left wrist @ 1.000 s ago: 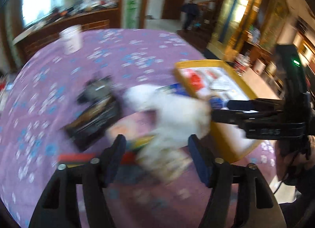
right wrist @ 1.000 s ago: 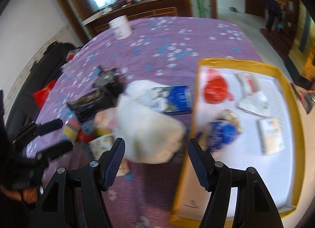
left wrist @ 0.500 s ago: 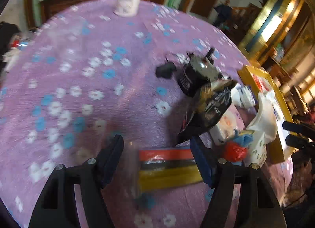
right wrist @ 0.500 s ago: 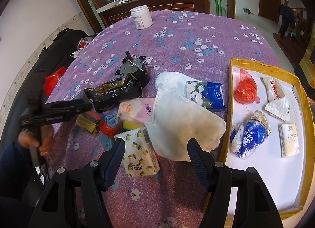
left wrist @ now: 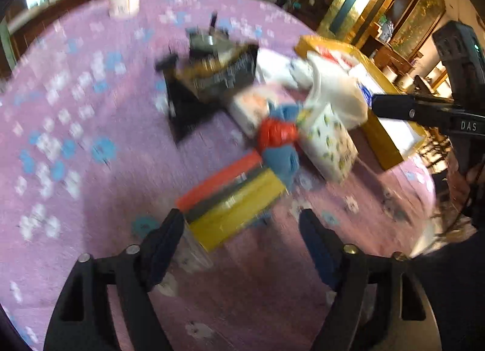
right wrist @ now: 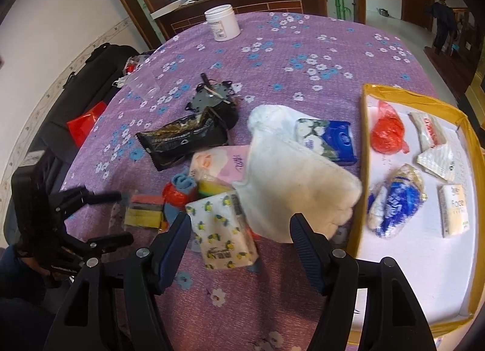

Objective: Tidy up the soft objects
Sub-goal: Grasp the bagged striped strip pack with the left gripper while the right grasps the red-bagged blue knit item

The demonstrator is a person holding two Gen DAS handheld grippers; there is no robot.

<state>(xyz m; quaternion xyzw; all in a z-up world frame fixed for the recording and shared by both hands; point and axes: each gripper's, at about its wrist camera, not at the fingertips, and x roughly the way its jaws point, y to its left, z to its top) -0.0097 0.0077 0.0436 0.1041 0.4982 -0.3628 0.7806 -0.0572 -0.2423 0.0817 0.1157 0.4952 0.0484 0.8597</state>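
Observation:
A pile of soft things lies mid-table: a white cloth [right wrist: 298, 187], a lemon-print tissue pack [right wrist: 222, 228], a pink tissue pack [right wrist: 221, 163], a blue tissue pack [right wrist: 329, 140], a blue rag [right wrist: 182, 183], a red bag [right wrist: 174, 196] and a sponge pack [right wrist: 144, 210]. My right gripper [right wrist: 241, 231] is open and empty, just in front of the lemon pack and cloth. My left gripper [left wrist: 242, 236] is open and empty, its fingers either side of the sponge pack's [left wrist: 233, 199] near end. The yellow-rimmed tray [right wrist: 368, 99] at right holds several soft packets.
A black snack bag [right wrist: 182, 139] and a dark metal gadget [right wrist: 212, 99] lie behind the pile. A white jar [right wrist: 222, 22] stands at the far side. A clear plastic cup [right wrist: 144, 86] lies at the left edge. A black case sits beside the table at left.
My left gripper swung back right and closer to the sponge pack. The right gripper moved slightly nearer the pile. The white cloth settled flat by the tray.

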